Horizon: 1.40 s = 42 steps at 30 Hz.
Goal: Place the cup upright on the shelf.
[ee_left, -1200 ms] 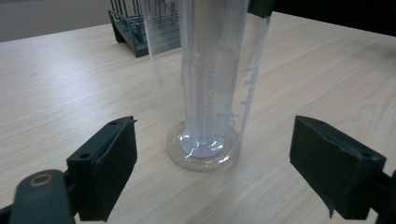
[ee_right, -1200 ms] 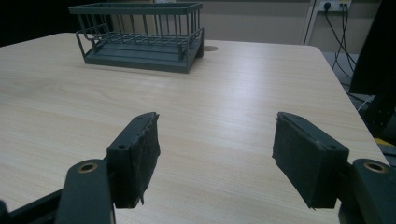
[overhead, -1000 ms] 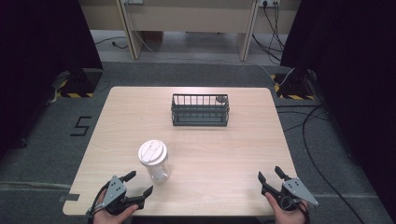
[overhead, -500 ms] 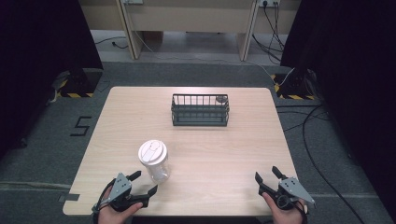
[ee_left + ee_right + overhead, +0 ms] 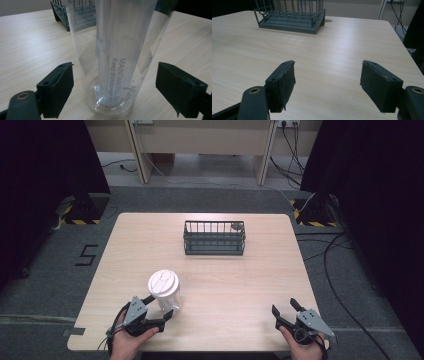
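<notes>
Our left gripper (image 5: 159,312) stands wide open with the clear cup (image 5: 165,291) upright between its jaws, untouched, at the table's (image 5: 235,275) near left edge; our right gripper (image 5: 288,313), also open, sits well apart.

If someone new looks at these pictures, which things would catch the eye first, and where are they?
First is the clear plastic cup with a white lid, upright near the front left of the wooden table; the open left gripper has a jaw on each side of it, not touching. Next is the dark wire basket toward the far edge. The right gripper sits open at the front right, with nothing between its jaws.
</notes>
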{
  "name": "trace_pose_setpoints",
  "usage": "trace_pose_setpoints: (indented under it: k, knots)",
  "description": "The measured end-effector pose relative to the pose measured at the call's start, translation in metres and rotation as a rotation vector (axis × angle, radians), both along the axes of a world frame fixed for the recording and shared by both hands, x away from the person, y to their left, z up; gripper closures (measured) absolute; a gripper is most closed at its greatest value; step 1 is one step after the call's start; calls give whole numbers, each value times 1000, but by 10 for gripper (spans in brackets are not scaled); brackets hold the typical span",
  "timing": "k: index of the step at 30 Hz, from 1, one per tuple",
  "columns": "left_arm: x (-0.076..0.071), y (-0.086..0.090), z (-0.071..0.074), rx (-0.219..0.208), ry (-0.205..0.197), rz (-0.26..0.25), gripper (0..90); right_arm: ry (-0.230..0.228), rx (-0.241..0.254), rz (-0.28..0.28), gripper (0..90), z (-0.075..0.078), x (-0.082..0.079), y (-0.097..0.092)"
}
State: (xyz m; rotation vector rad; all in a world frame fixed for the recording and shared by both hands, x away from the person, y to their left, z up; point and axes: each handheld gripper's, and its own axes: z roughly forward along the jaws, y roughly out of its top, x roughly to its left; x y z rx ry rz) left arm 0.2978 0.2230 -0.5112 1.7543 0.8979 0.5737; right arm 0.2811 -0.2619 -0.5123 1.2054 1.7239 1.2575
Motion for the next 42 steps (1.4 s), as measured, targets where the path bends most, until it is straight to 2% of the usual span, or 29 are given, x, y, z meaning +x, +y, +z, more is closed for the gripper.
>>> trace_pose_setpoints:
  k: [10,17,25,38,42]
  knots:
    - [12,-7,-1,1,-6,-9,144,11,-5,-1,285,0,0,1]
    - [21,-14,1,-11,-30,-16,149,17,-11,-8,285,-1,1,1]
    - [21,-12,-2,-19,-55,-26,174,28,-13,-12,286,-2,1,1]
    - [22,-16,-1,-39,-40,-54,178,34,-16,-13,286,-2,1,1]
    - [21,-18,1,-21,-48,-61,179,35,-14,-14,286,-2,1,1]
